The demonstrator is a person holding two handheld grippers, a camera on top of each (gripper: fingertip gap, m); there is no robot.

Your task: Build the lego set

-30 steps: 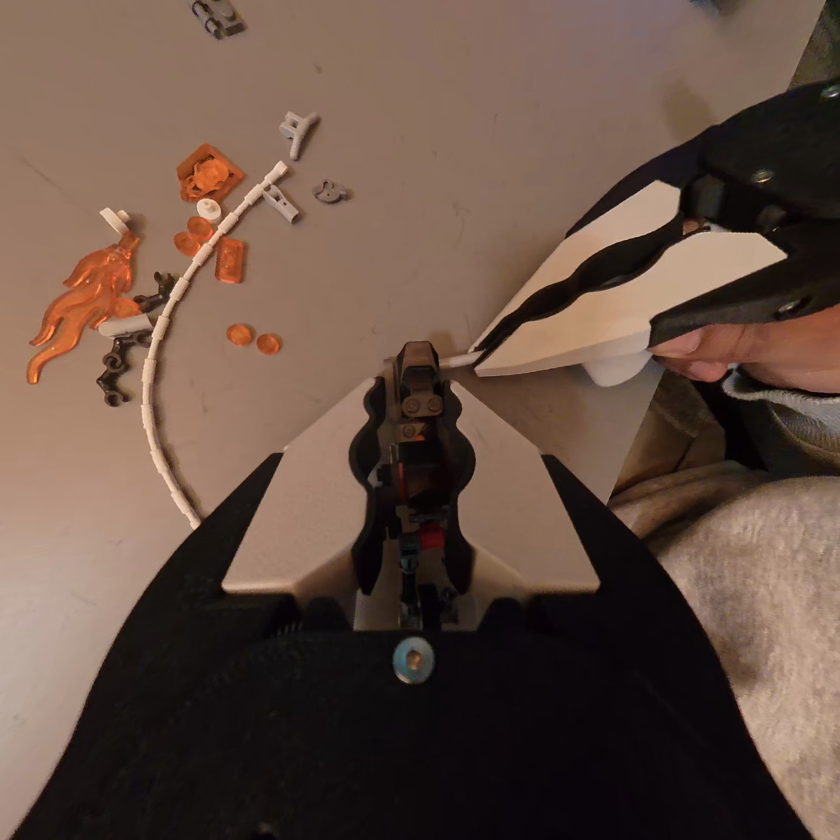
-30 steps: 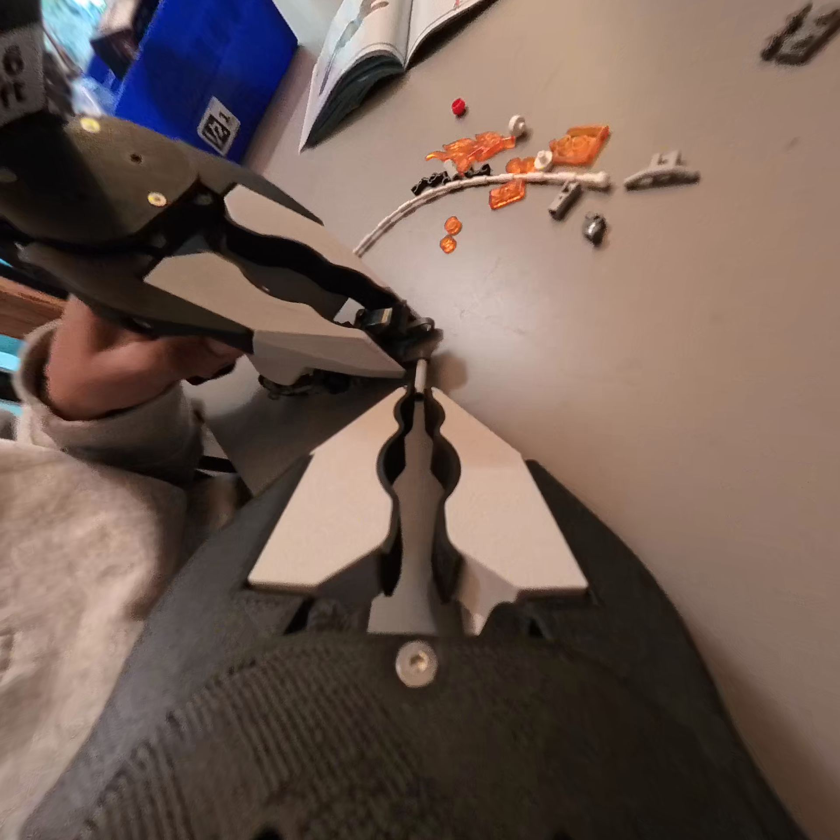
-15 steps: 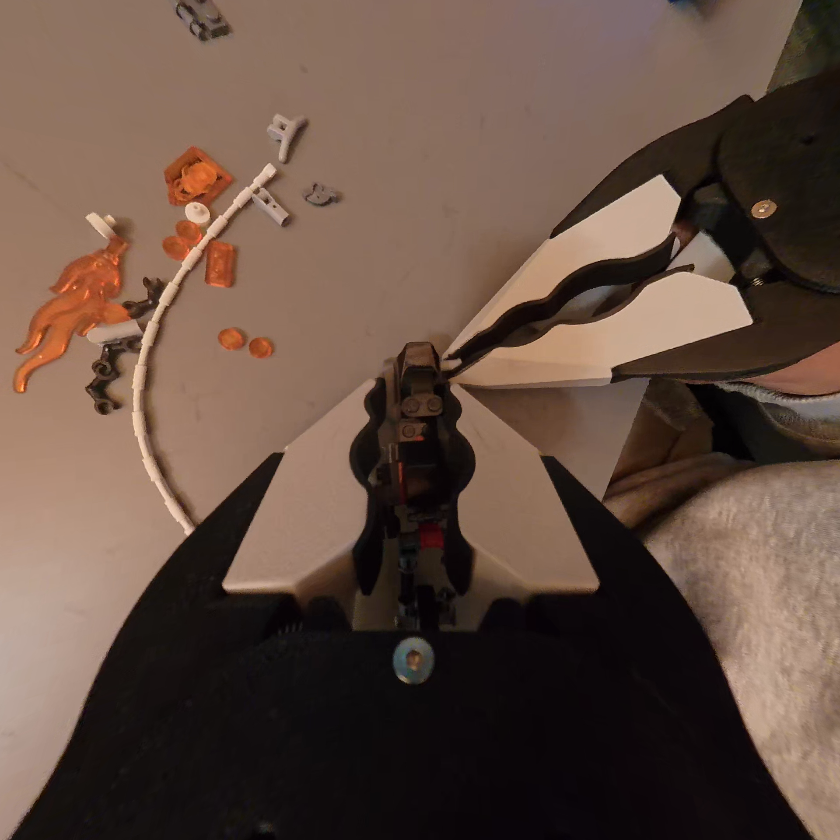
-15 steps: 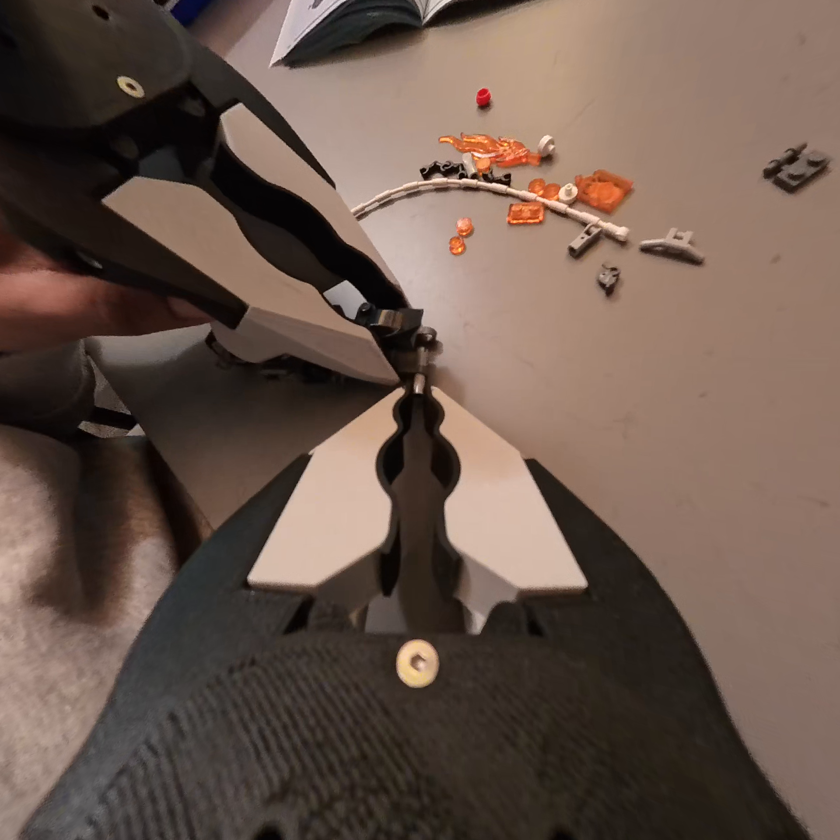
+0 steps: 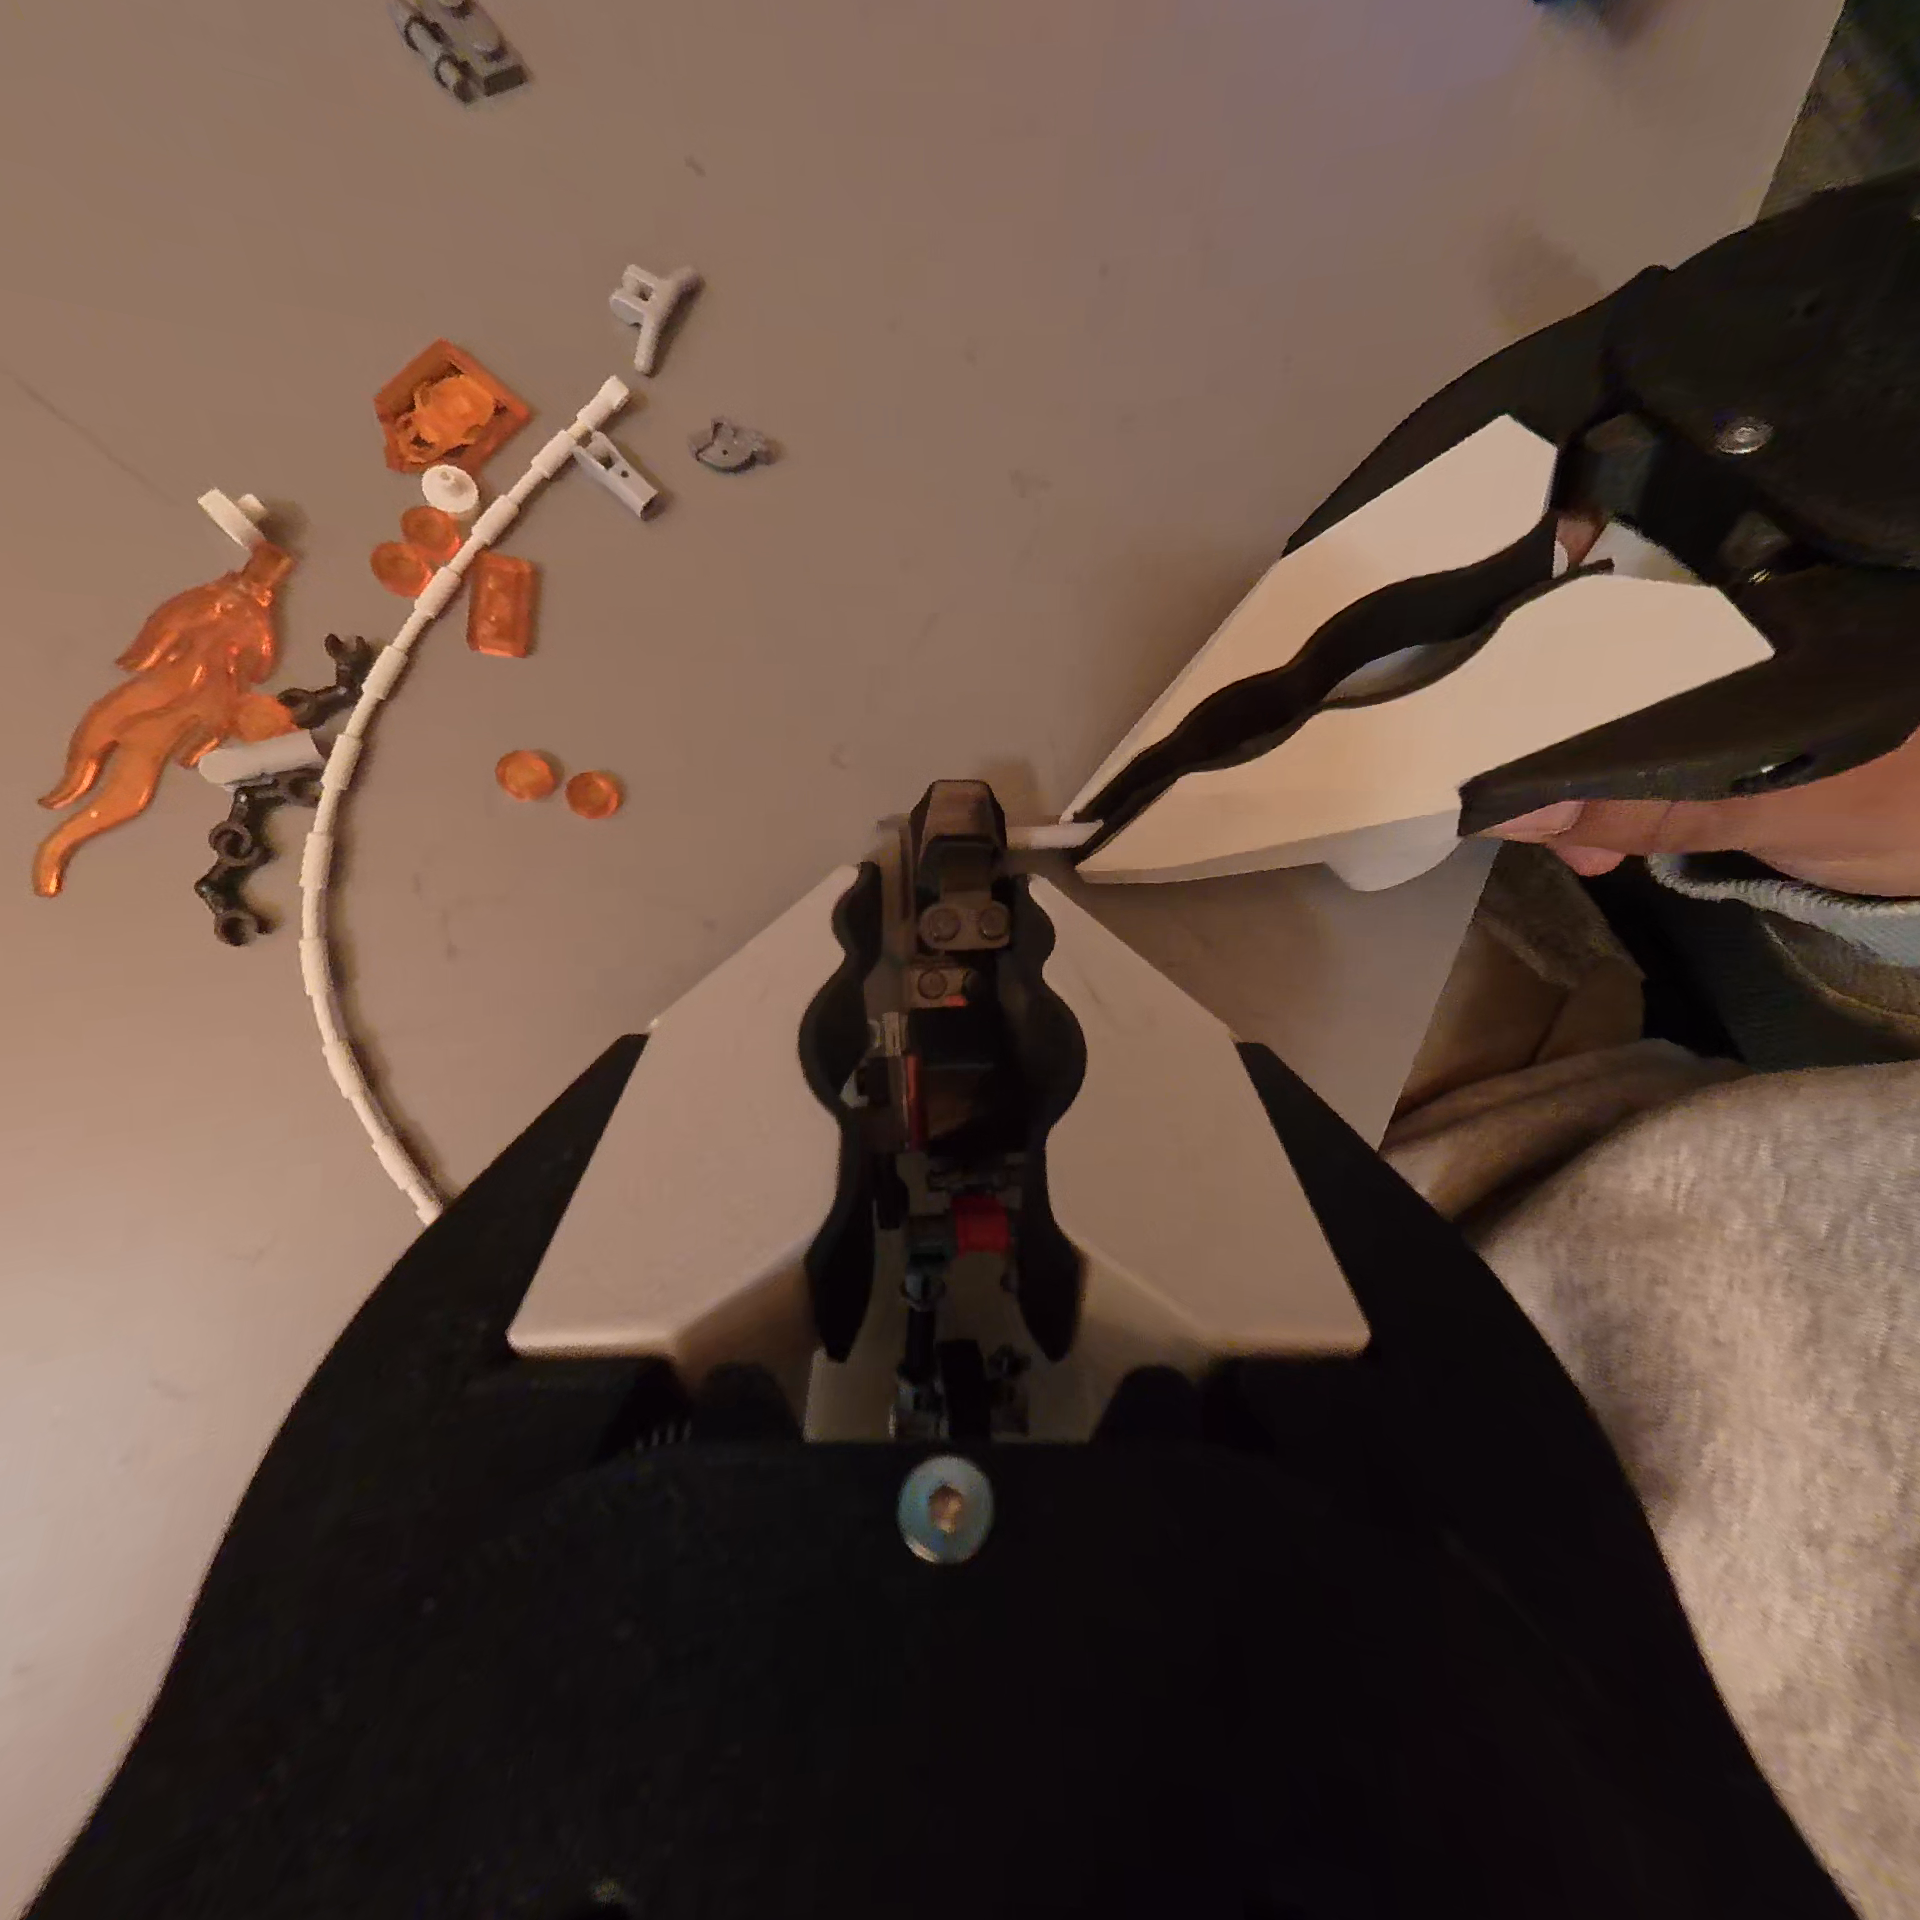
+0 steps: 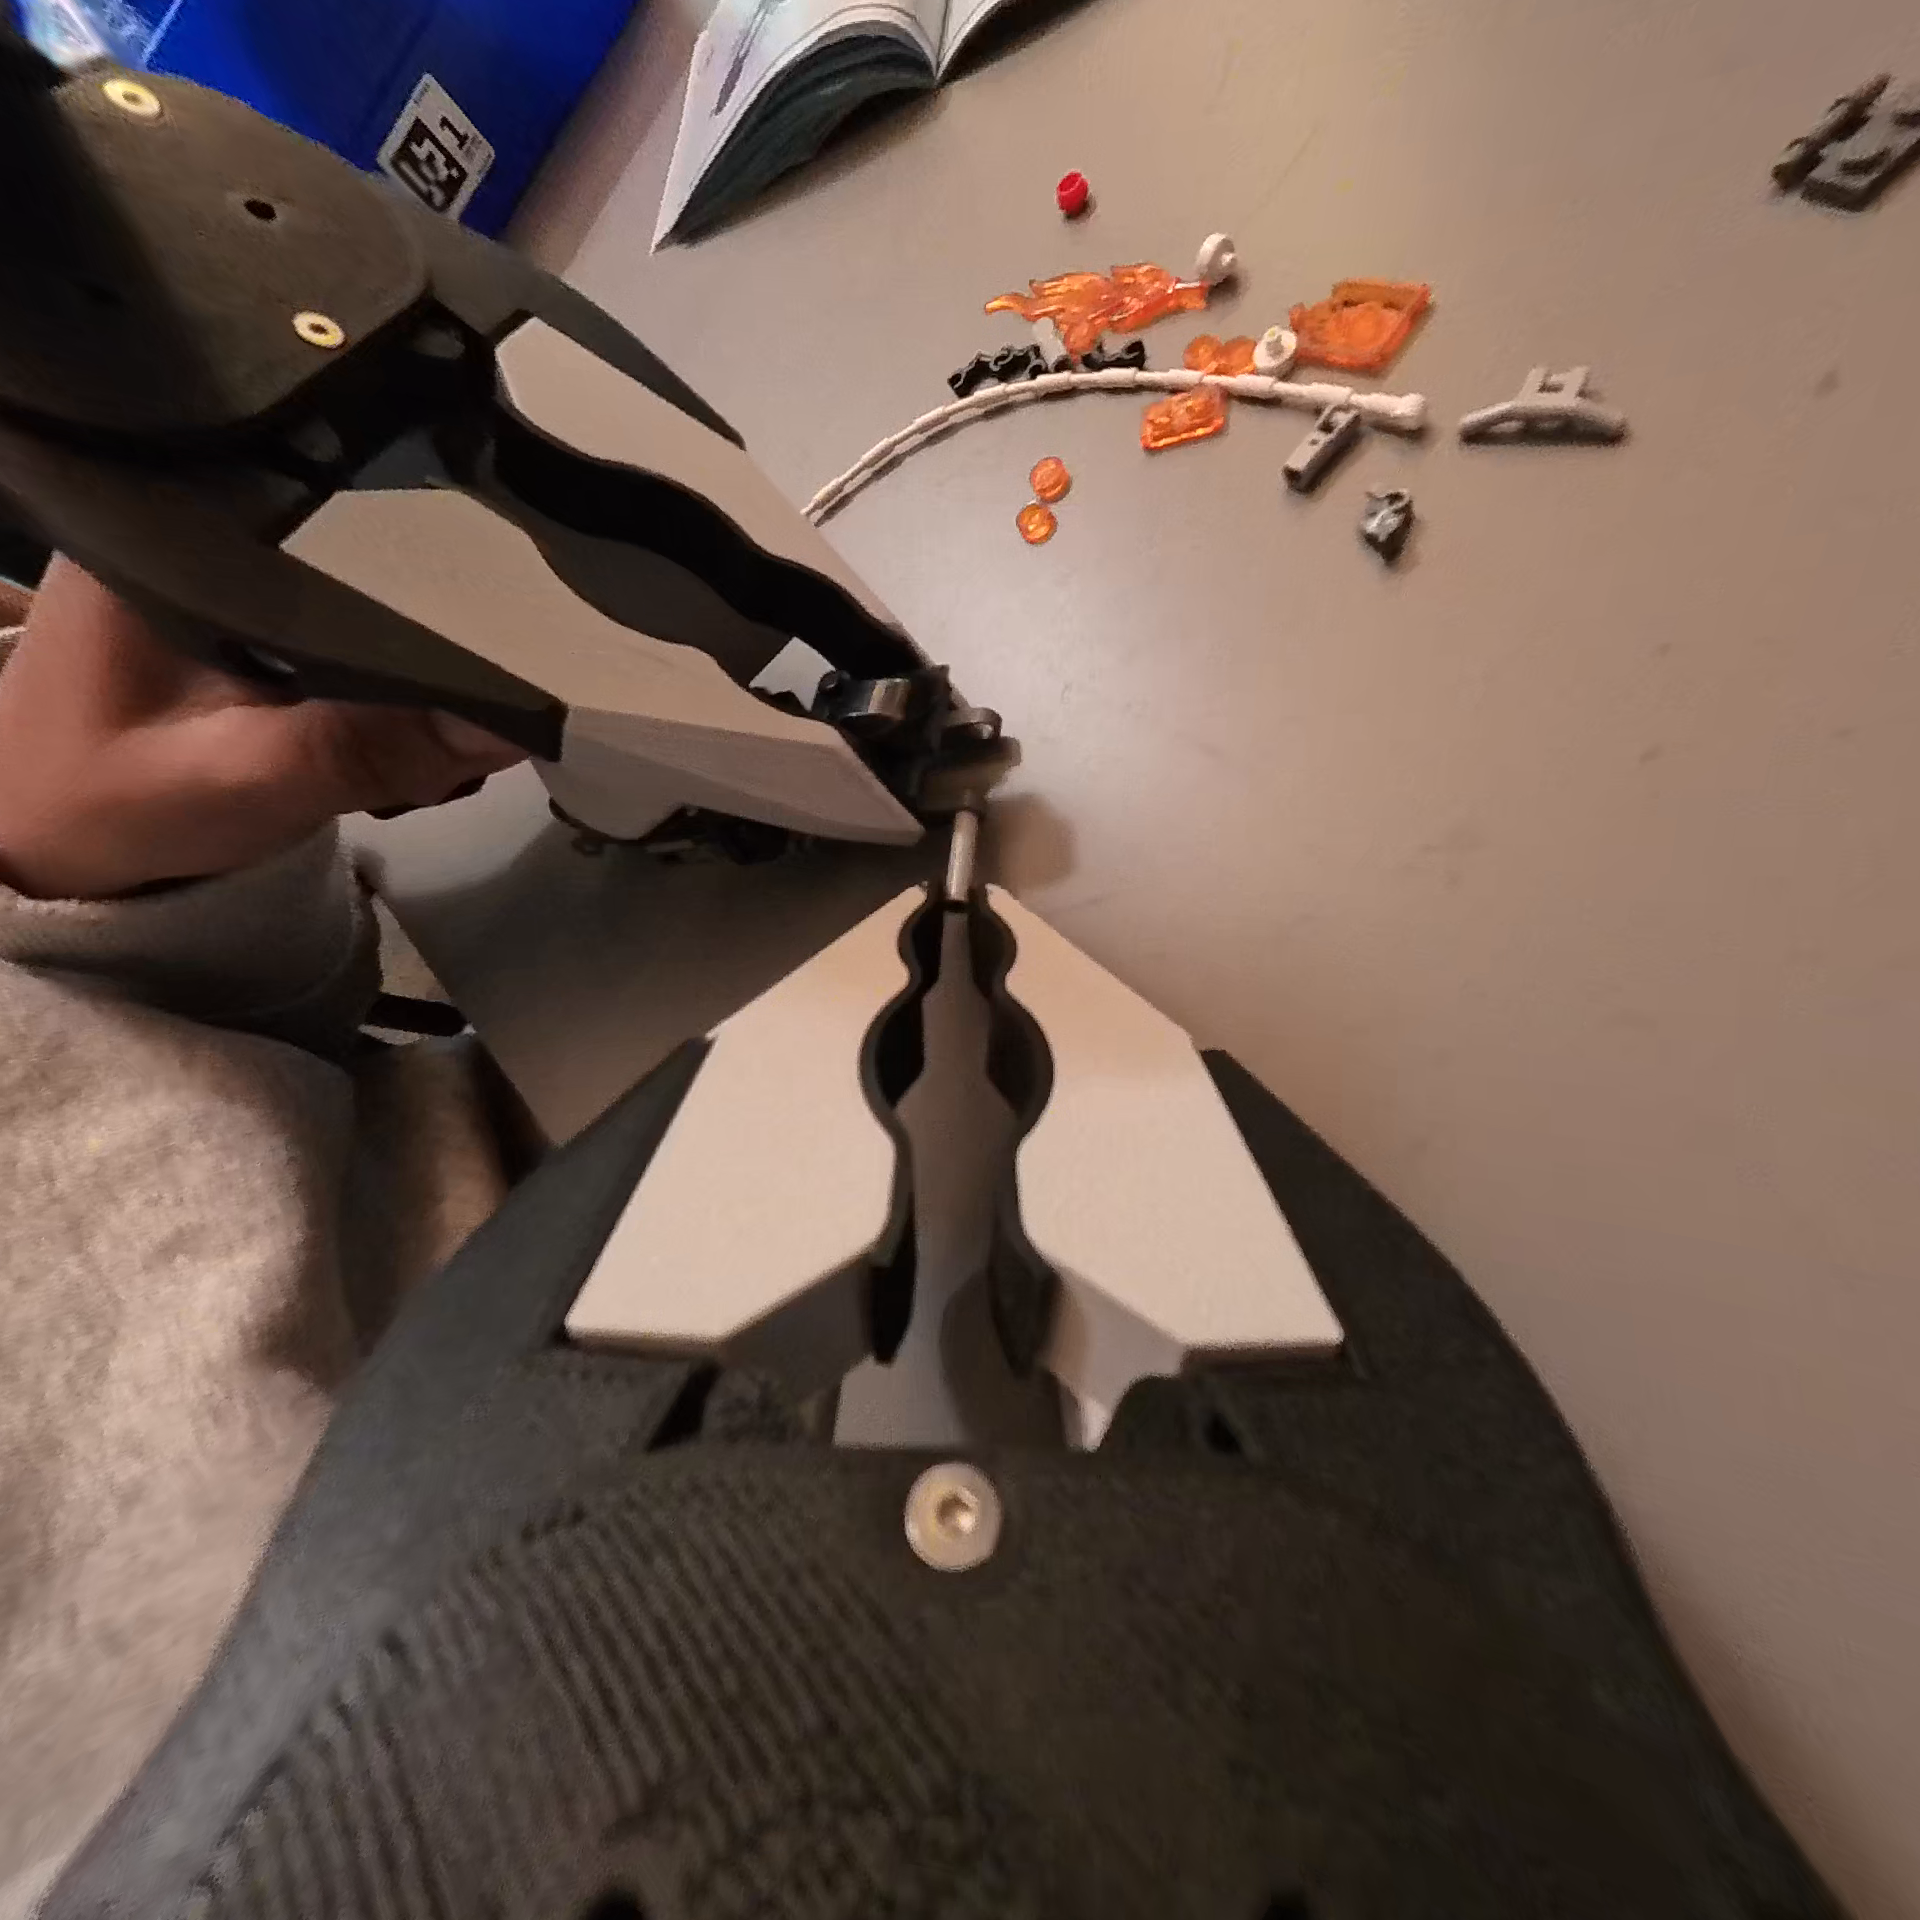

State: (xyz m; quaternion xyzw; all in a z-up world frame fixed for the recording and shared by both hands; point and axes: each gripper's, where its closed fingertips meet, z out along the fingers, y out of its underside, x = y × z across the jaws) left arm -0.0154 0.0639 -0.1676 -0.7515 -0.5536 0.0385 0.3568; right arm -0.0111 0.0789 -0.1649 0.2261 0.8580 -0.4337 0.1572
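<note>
A: What does the left gripper have in its jaws?

B: In the left wrist view they are clamped on a dark, partly built lego model with black, grey and small red parts, lying lengthwise between the fingers above the grey surface. The right gripper comes in from the right, its jaws nearly closed, pinching a thin white lego pin whose end touches the model's front.

A: And the right wrist view?

B: There the pin looks like a short grey rod rising from the jaws of the right gripper to the model's tip. Only this view shows an open instruction booklet, a blue box and a small red round stud at the far edge.

A: Anything loose in both?

B: A long white segmented flexible lego strip, a translucent orange flame piece, two small orange round tiles and black chain links. Whether the blue box holds anything cannot be told.
</note>
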